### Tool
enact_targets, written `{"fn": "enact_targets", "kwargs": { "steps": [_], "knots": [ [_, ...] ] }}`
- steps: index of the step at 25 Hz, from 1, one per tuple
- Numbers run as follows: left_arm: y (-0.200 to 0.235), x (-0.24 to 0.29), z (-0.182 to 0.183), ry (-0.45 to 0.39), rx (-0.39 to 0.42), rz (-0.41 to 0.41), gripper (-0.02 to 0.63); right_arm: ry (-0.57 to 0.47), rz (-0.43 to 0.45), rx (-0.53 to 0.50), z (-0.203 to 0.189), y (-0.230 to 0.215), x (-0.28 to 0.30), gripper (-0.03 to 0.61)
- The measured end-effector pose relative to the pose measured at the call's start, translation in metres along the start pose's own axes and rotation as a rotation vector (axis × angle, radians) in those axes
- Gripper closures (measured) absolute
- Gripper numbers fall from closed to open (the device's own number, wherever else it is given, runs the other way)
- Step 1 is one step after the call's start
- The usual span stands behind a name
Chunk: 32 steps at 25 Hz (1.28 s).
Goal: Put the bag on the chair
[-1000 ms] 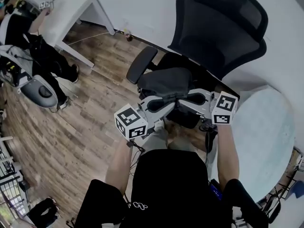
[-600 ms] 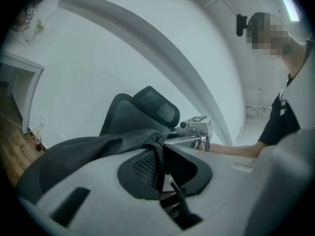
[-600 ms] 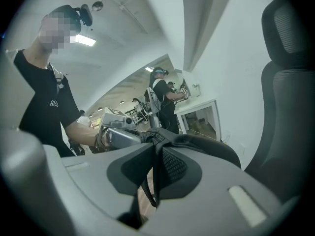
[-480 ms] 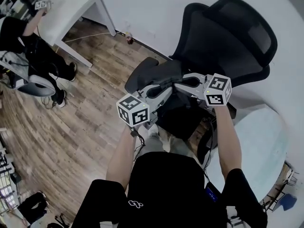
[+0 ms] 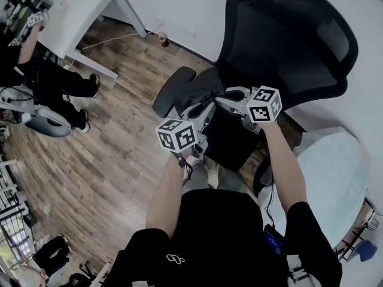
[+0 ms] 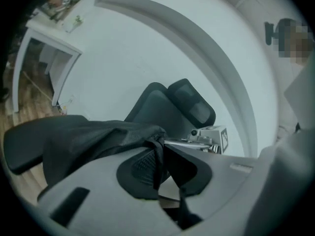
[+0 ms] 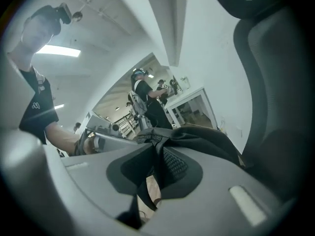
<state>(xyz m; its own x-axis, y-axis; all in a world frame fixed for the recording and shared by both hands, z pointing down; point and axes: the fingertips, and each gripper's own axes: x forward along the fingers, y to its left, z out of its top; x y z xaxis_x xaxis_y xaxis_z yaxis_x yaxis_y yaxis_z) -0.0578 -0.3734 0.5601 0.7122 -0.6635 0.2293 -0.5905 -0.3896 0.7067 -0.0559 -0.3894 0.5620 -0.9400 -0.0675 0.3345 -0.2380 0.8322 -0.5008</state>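
Note:
A black office chair (image 5: 287, 40) stands against the white wall. The dark fabric bag (image 5: 203, 89) hangs bunched between my two grippers, over the chair's seat and beside its armrest (image 5: 170, 94). My left gripper (image 5: 205, 105) is shut on a strap of the bag (image 6: 88, 141); the strap runs down between its pads (image 6: 142, 166). My right gripper (image 5: 225, 95) pinches another strap between its pads (image 7: 172, 163), and its jaws are opening slightly. The bag (image 7: 197, 134) drapes beyond them, with the chair back (image 7: 275, 82) close on the right.
A white desk (image 5: 78, 17) stands at the back left, with a seated person (image 5: 42, 70) beside it. A round pale table (image 5: 329, 172) is at my right. Wooden floor (image 5: 114, 160) spreads to the left.
Both grippers have carried the bag up and forward, from in front of the chair to over its seat. The two marker cubes have drawn nearer the chair back.

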Motion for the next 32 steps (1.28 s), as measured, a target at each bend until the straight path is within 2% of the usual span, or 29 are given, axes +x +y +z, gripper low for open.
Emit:
{"fn": "enact_targets", "kwargs": {
  "steps": [2, 5, 7, 9, 13, 18, 20, 24, 26, 28, 31, 32],
  "knots": [
    [0.007, 0.007, -0.005, -0.023, -0.086, 0.022, 0.58, 0.002, -0.023, 0.023, -0.007, -0.011, 0.0, 0.515],
    [0.013, 0.013, -0.017, -0.039, -0.196, 0.05, 0.571, 0.06, -0.099, 0.028, -0.022, -0.021, -0.001, 0.502],
    [0.016, 0.012, -0.017, -0.06, -0.244, 0.075, 0.565, 0.053, -0.157, 0.029, -0.025, -0.027, -0.005, 0.504],
    [0.017, 0.009, -0.016, -0.069, -0.258, 0.1, 0.555, 0.028, -0.231, 0.05, -0.027, -0.037, -0.013, 0.506],
    [0.018, 0.0, -0.023, -0.006, -0.217, 0.111, 0.548, 0.001, -0.334, 0.091, -0.037, -0.049, -0.027, 0.492],
    [0.007, -0.005, -0.033, 0.092, -0.091, 0.142, 0.549, 0.006, -0.397, 0.135, -0.049, -0.05, -0.05, 0.343],
    [0.008, -0.017, -0.029, 0.079, -0.055, 0.173, 0.557, -0.003, -0.404, 0.125, -0.046, -0.046, -0.059, 0.344],
    [0.014, -0.029, -0.003, -0.016, -0.057, 0.219, 0.588, -0.014, -0.435, 0.084, -0.039, -0.042, -0.071, 0.342],
    [0.006, -0.025, 0.015, -0.049, -0.012, 0.218, 0.621, -0.031, -0.478, 0.062, -0.033, -0.041, -0.077, 0.342],
    [-0.009, -0.019, 0.036, -0.087, 0.05, 0.202, 0.621, -0.073, -0.541, 0.027, -0.018, -0.038, -0.085, 0.36],
    [-0.038, -0.003, 0.076, -0.176, 0.127, 0.13, 0.62, -0.232, -0.606, -0.019, 0.031, -0.026, -0.099, 0.462],
    [-0.05, 0.005, 0.091, -0.2, 0.161, 0.103, 0.62, -0.3, -0.616, -0.036, 0.054, -0.02, -0.104, 0.519]
  ]
}}
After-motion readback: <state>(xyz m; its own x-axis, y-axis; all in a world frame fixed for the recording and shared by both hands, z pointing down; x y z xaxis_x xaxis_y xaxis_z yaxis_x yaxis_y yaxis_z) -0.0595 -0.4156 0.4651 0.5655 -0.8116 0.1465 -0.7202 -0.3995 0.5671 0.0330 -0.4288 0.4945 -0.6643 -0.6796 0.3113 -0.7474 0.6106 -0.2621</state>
